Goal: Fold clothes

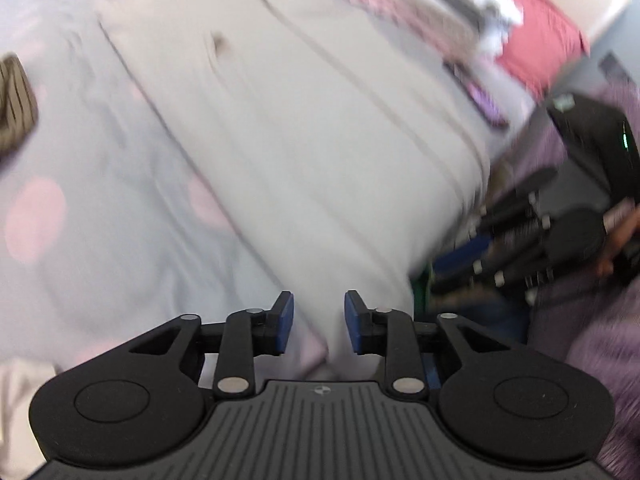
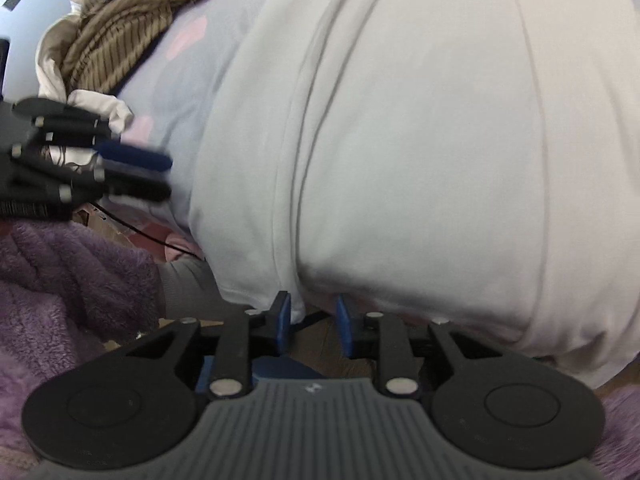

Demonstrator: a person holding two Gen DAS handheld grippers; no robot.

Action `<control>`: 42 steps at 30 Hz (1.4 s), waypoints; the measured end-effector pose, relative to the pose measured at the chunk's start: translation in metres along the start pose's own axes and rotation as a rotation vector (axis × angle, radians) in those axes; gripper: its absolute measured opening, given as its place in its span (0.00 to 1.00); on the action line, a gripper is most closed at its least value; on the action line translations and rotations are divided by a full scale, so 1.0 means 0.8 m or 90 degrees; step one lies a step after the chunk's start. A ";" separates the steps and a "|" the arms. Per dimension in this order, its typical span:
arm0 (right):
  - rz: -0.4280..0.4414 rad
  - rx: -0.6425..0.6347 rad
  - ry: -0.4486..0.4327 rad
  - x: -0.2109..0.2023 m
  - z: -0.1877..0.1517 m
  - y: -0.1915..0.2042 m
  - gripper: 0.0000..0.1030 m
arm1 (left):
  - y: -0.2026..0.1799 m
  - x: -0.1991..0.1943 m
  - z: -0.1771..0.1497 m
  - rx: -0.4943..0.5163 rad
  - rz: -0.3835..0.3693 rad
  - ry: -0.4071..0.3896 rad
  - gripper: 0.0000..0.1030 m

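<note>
White garment (image 1: 288, 128) lies flat on the bed (image 1: 80, 160), long axis running away from me and slanting up-left in the left view. Near hem hangs at the bed edge, right at both sets of jaws.

Left gripper (image 1: 319, 322): jaws part open, pads clear of cloth; the hem corner sits just ahead, between and slightly right of them. Right gripper (image 2: 311, 328): jaws part open too, nothing pinched; the hem fold sits just above the tips, touching or nearly, can't tell.

Both hands are at the near hem, one per corner, right a bit closer to cloth. My read: next fold goes along the long axis, away from me.
</note>
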State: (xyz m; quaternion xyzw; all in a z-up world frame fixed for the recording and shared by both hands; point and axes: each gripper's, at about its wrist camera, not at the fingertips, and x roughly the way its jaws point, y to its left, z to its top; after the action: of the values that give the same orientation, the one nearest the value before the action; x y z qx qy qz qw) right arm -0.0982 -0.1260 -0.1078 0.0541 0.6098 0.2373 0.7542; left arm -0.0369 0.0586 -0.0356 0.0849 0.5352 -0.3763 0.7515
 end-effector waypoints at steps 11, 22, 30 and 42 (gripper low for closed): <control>-0.139 -0.028 -0.033 -0.104 0.010 -0.101 0.28 | -0.044 0.031 0.090 0.071 -0.029 -0.030 0.32; -0.147 0.114 -0.098 -0.122 -0.008 -0.202 0.18 | -0.097 0.090 0.136 0.167 -0.061 0.024 0.35; -0.177 0.094 -0.107 -0.111 -0.004 -0.207 0.01 | -0.098 0.107 0.140 0.174 -0.054 0.042 0.35; -0.177 0.127 -0.105 -0.138 -0.031 -0.226 0.22 | -0.091 0.114 0.196 0.137 -0.057 0.009 0.36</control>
State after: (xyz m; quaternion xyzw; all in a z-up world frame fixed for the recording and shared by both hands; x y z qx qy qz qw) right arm -0.0846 -0.3375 -0.0820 0.0631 0.5683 0.0640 0.8179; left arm 0.0446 -0.1186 -0.0298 0.1436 0.4999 -0.4644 0.7168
